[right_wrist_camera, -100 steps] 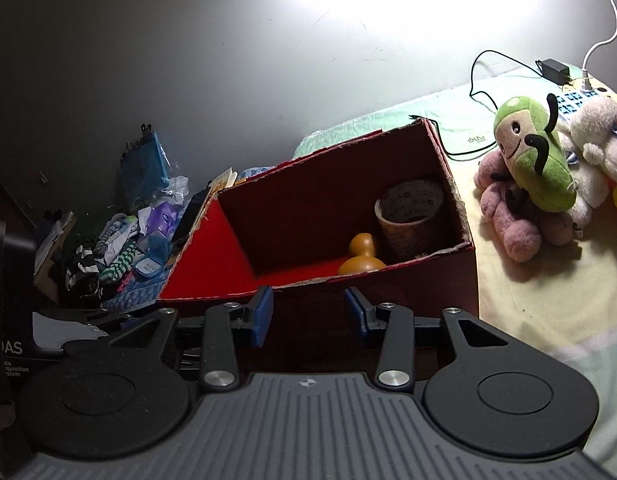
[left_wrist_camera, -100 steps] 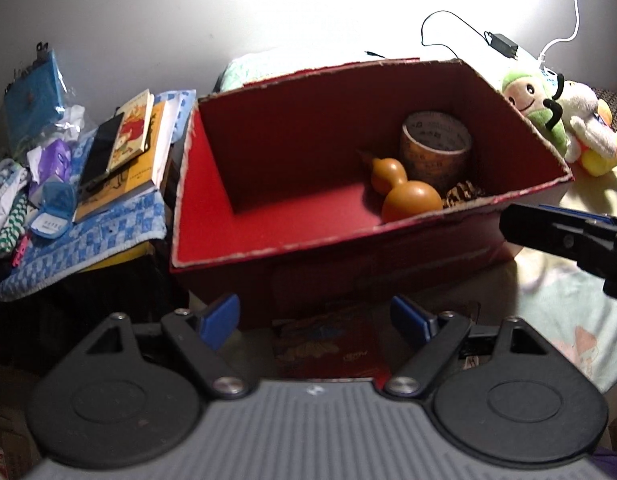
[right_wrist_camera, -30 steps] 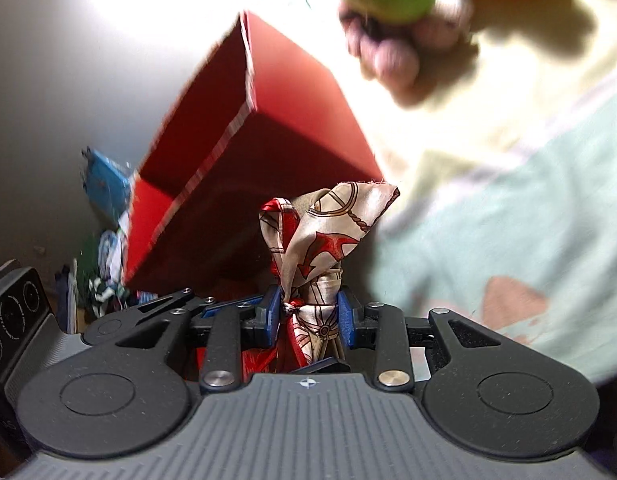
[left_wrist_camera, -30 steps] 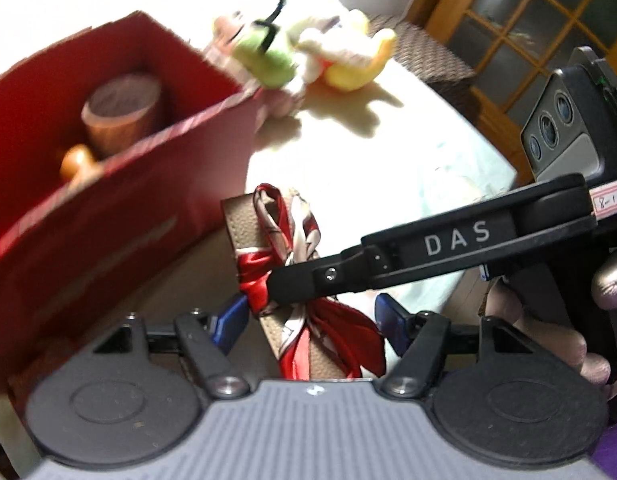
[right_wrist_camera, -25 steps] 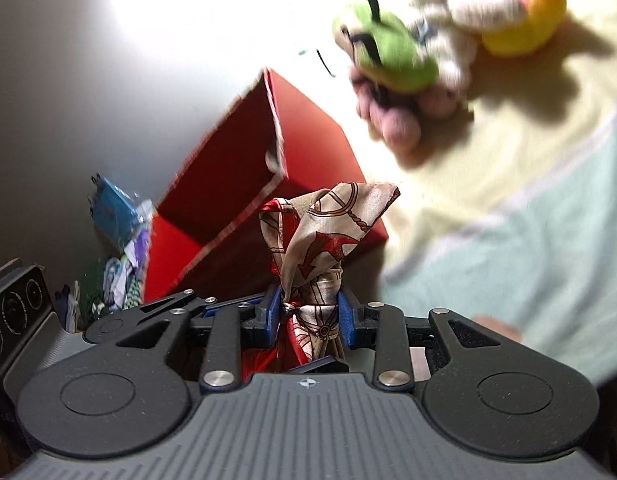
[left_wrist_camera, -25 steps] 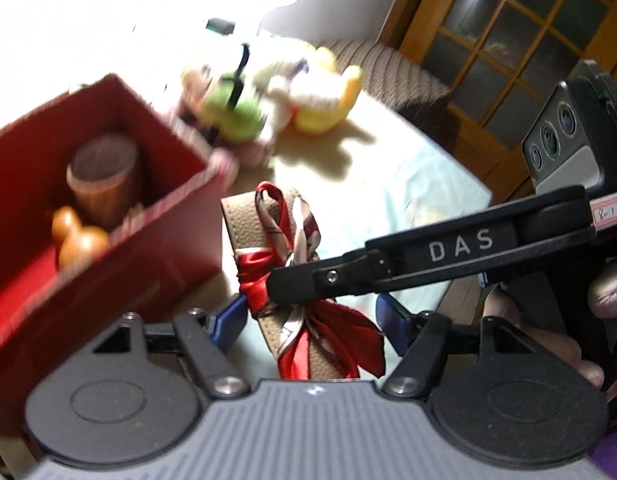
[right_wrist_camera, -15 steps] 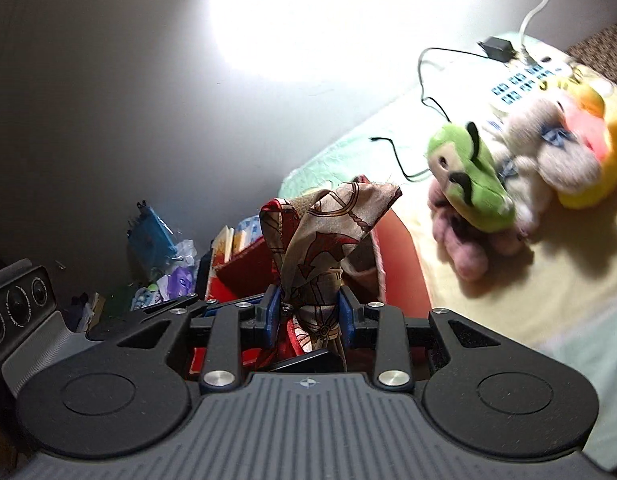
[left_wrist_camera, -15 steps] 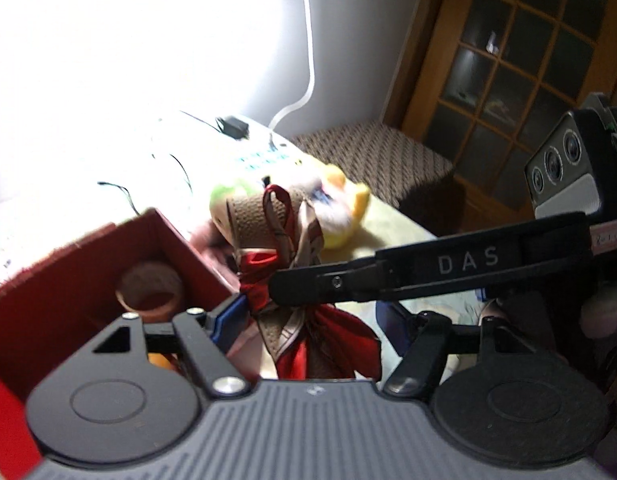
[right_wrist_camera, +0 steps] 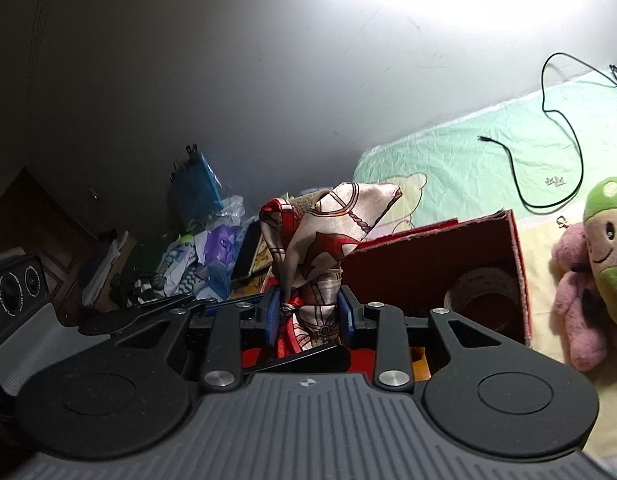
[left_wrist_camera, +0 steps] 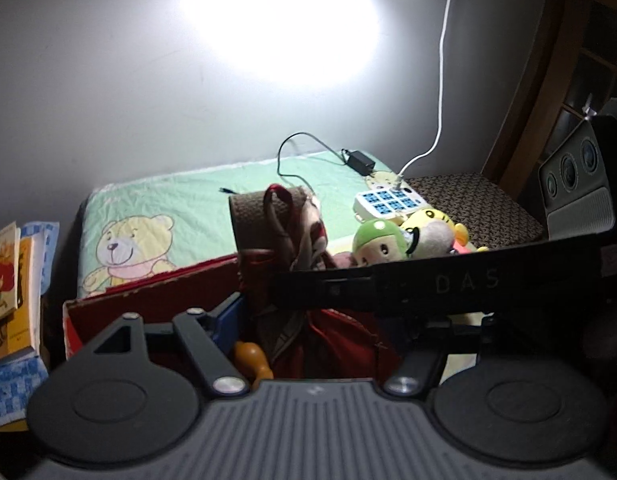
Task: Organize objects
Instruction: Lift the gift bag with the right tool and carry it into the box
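Centre of right wrist frame: my right gripper (right_wrist_camera: 306, 316) pinching scarf bundle (right_wrist_camera: 324, 240) at knot, blue pads squeezing silk. Bundle hangs above red box (right_wrist_camera: 436, 256), not yet inside. Best move, I judge: lower past cardboard rim, clear tape roll (right_wrist_camera: 480, 296), then release. Silk slippery, glossy, chain print; woven tan band (left_wrist_camera: 264, 216) stiffer. Left gripper (left_wrist_camera: 320, 320) lower centre, right finger hidden behind black bar; spread, cannot tell.

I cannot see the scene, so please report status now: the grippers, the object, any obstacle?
Right hand-held gripper shut on red-and-cream patterned silk scarf. Left hand-held gripper open. Scarf above open red cardboard box. Brown tape roll inside; nothing blocking.
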`<state>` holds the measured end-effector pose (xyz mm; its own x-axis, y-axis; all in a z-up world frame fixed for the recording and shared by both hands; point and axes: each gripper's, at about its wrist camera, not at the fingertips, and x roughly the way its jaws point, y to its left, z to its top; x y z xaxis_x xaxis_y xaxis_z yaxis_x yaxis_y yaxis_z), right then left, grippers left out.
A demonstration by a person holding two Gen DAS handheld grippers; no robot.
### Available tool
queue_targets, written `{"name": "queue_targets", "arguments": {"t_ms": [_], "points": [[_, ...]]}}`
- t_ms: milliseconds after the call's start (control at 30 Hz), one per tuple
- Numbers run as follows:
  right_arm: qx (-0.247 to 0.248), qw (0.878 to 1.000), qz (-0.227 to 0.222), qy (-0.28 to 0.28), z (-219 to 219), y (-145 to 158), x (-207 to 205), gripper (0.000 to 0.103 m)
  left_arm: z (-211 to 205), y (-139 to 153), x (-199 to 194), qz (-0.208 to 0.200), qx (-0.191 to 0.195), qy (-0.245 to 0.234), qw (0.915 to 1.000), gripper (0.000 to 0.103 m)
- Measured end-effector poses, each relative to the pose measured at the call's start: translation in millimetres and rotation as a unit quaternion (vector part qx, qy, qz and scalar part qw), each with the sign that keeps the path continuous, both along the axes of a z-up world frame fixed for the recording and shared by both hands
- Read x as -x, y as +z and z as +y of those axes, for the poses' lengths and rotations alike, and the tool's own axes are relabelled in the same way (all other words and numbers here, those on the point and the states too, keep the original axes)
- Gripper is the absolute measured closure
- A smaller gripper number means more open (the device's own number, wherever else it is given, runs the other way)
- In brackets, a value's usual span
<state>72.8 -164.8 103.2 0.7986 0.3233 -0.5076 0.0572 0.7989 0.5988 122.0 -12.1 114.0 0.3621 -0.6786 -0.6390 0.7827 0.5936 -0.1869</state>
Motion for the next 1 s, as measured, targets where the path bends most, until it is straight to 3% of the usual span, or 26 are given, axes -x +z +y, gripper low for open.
{"name": "queue_targets", "arguments": {"t_ms": [233, 600, 1000], "points": [[0.004, 0.995, 0.089, 0.038, 13.8, -39.8, -43.6, 0.070, 10.9, -51.9, -33.1, 0.077, -0.030, 0.037, 0.9959, 0.033], [0.010, 0.978, 0.194, 0.081, 19.5, -86.4, -89.7, 0.070, 0.8, -111.8, -69.2, 0.153, -0.088, 0.066, 0.9820, 0.033], [0.007, 0.969, 0.224, 0.103, 13.4, -109.2, -102.2, 0.070, -9.9, -131.9, -78.9, 0.181, -0.135, 0.078, 0.9709, 0.035]]}}
